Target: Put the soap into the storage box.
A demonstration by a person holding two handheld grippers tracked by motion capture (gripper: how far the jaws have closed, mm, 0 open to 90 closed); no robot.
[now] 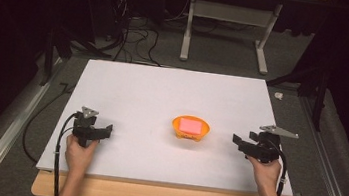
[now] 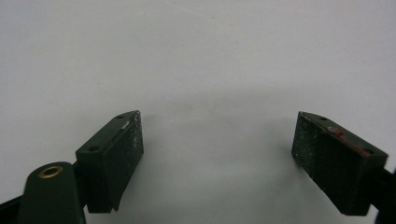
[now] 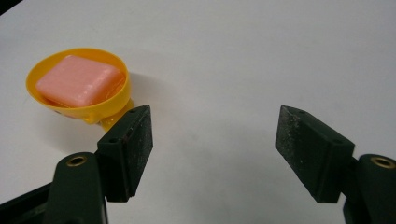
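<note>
A person's two hands rest at the near edge of a white table [image 1: 129, 80], left gripper [image 1: 107, 131] and right gripper [image 1: 236, 139] both with jaws apart and empty, the pink rectangular soap bar [image 1: 190, 125] already lying in the small orange plastic bowl [image 1: 177, 126] between them, so little seems left.

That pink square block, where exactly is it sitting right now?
The pink square block lies inside the small orange bowl near the middle of the white table, between both grippers and closer to the right gripper.
</note>
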